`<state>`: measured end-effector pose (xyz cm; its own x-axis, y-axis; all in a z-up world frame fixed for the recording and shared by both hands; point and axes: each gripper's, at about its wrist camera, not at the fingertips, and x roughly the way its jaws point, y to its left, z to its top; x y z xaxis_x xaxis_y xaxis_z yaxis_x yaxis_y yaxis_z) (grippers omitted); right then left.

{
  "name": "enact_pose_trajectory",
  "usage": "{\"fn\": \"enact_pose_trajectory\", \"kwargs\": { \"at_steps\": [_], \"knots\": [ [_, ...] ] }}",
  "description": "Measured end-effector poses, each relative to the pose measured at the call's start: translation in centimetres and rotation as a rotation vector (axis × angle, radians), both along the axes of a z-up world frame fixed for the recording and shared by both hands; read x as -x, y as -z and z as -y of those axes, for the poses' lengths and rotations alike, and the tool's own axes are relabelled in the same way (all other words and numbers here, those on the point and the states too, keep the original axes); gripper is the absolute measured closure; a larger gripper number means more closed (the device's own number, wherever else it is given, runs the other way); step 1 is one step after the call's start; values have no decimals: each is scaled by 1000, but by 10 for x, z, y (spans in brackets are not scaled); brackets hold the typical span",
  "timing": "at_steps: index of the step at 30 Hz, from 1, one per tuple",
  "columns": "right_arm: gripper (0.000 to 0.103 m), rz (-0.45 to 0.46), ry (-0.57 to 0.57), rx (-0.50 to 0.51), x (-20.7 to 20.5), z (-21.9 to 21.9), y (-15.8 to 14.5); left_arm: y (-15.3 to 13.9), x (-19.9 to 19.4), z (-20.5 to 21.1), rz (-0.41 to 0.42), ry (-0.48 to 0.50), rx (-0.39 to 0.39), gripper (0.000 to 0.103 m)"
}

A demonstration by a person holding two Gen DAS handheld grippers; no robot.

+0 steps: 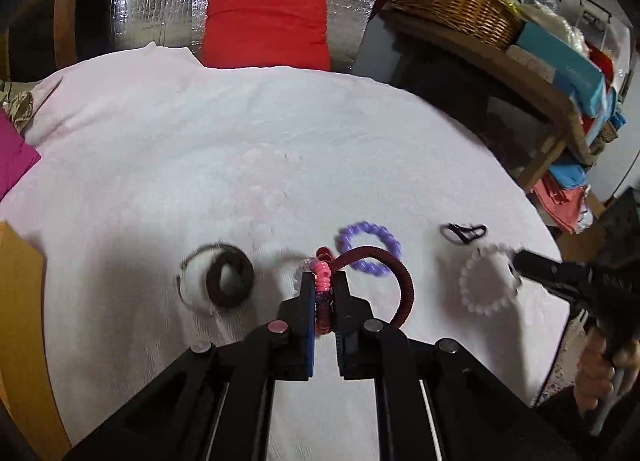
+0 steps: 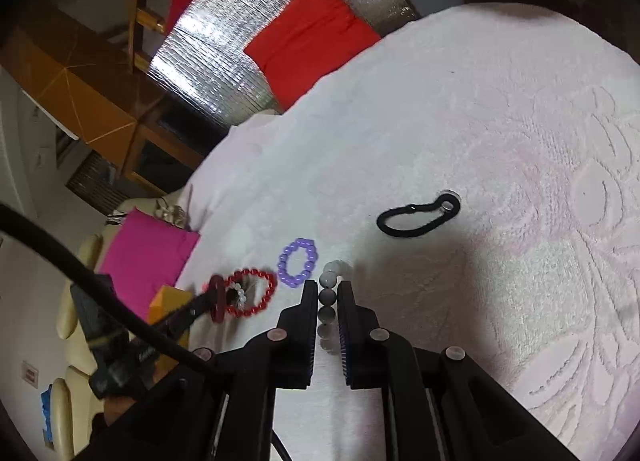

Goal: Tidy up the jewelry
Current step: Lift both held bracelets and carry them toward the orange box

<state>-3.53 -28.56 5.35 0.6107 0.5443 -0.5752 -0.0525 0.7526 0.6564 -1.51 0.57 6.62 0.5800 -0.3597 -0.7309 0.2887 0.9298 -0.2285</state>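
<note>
The left hand-held gripper (image 1: 324,281) is closed on a bunch of pink coil ties (image 1: 322,281) and a maroon band (image 1: 394,273) above the worktop (image 1: 240,165); the right hand-held gripper (image 2: 328,293) pinches a white bead bracelet (image 2: 327,301). All look light and limp; the smooth beads may slip, so grip across the strand.

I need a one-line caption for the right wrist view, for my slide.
Right gripper shut on a pale bead bracelet above the white cloth, near purple bracelet and black hair tie.
</note>
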Motion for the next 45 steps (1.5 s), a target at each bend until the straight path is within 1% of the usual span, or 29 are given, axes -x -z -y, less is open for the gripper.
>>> {"fn": "enact_pose_trajectory", "kwargs": {
  "at_steps": [5,9,13,14,15,16,17,18,22,25,29,31,32,34,35,36,38,40,45],
  "knots": [
    [92,28,-19,10,6,-8,-6,7,25,-3,-23,21,2,94],
    [92,26,-25,16,9,-7,-5,16,34,-6,-53,6,4,94],
    [92,28,-26,21,11,-8,-6,23,41,-7,-86,0,-15,94],
    [92,25,-27,24,11,-8,-5,24,43,-8,-92,5,-12,92],
    [92,21,-29,26,10,-9,-4,25,44,-7,-103,13,-14,83],
    [92,17,-29,28,10,-9,-4,25,45,-8,-106,12,-21,77],
    [92,14,-28,29,10,-8,-3,25,48,-10,-102,2,-37,66],
    [92,11,-28,26,10,-8,-2,25,50,-13,-95,-14,-53,61],
    [92,10,-28,22,10,-7,-2,27,52,-26,-112,-49,-42,61],
    [92,5,-34,21,9,-8,-1,28,49,-31,-122,-75,-48,61],
    [92,9,-40,28,9,-11,-2,33,42,-35,-141,-90,-20,61],
    [92,9,-38,27,9,-10,-2,38,39,-33,-153,-82,-13,68],
    [92,9,-36,29,9,-10,-2,40,39,-32,-160,-74,-10,74],
    [92,7,-34,26,9,-9,-2,42,39,-31,-156,-76,-20,81],
    [92,7,-34,28,10,-9,-3,42,39,-32,-156,-83,-21,89],
    [92,10,-35,32,10,-10,-4,41,39,-34,-157,-93,-19,94],
    [92,15,-39,34,11,-12,-6,39,40,-40,-153,-113,2,96],
    [92,23,-44,39,13,-15,-9,34,45,-43,-135,-117,-2,97],
    [92,42,-64,34,19,-24,-17,9,61,-49,-67,-123,-2,97]
  ]
}}
